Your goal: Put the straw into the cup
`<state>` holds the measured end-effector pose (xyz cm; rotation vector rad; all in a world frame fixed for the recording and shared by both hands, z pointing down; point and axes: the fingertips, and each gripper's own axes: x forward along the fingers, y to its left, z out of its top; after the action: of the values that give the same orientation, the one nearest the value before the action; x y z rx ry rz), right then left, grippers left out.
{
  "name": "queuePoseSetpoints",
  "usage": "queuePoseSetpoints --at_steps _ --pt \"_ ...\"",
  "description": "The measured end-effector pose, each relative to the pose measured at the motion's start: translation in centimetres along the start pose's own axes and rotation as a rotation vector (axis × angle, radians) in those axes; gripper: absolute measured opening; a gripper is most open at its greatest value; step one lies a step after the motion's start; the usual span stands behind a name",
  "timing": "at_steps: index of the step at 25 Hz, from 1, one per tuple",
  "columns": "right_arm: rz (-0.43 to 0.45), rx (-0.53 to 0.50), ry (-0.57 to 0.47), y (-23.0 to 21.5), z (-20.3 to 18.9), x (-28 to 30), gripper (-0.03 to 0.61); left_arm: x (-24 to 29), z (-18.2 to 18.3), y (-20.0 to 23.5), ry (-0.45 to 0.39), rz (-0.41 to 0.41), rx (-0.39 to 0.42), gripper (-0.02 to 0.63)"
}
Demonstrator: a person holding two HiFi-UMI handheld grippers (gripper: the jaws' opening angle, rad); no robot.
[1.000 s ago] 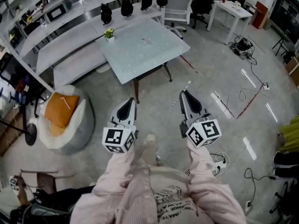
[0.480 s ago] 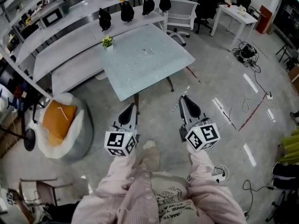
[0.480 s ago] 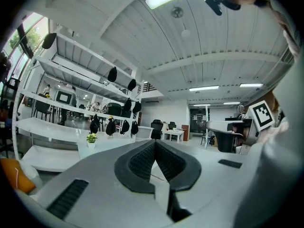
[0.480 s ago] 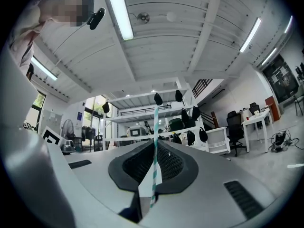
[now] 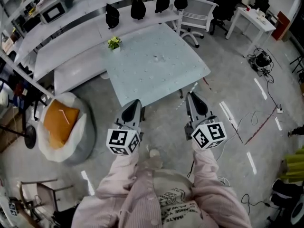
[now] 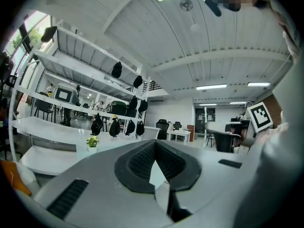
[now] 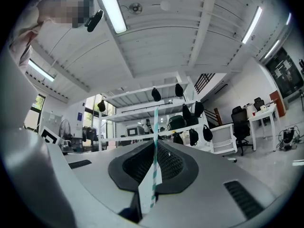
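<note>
My right gripper (image 5: pixel 193 96) is shut on a thin straw (image 7: pixel 155 127) with teal and white stripes. The straw stands upright between the pads and rises above the jaw tips, with a white paper strip beside it. In the head view the straw (image 5: pixel 194 86) is a faint pale line over the table's near edge. My left gripper (image 5: pixel 134 103) hangs level beside the right one, jaws together; a pale sliver shows between its pads (image 6: pixel 142 163) and I cannot tell what it is. Both grippers point at the pale glass table (image 5: pixel 142 80). A tiny clear item (image 5: pixel 159 57) lies on it, too small to identify.
A small potted plant (image 5: pixel 114 42) stands at the table's far left corner. Behind are white benches and shelves with black bags (image 5: pixel 137 7). A grey beanbag with an orange cushion (image 5: pixel 59 122) lies left on the floor. Cables (image 5: pixel 266 61) trail at right; a white chair (image 5: pixel 197 15) stands behind the table.
Both grippers have moved forward together across the floor, and the table's near edge is now just ahead of their tips. The straw stays in the right jaws.
</note>
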<state>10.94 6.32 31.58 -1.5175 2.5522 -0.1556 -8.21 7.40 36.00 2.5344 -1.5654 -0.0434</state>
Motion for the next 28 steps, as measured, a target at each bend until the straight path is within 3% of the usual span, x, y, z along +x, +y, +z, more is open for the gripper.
queuePoseSetpoints --at_steps 9,28 --pt "-0.034 0.005 -0.014 -3.9 -0.5 5.8 0.012 5.6 -0.7 3.3 0.017 0.014 -0.03 -0.003" --pt "0.031 0.054 0.009 -15.5 -2.1 26.0 0.012 23.6 -2.0 12.9 0.052 0.146 -0.124 -0.003"
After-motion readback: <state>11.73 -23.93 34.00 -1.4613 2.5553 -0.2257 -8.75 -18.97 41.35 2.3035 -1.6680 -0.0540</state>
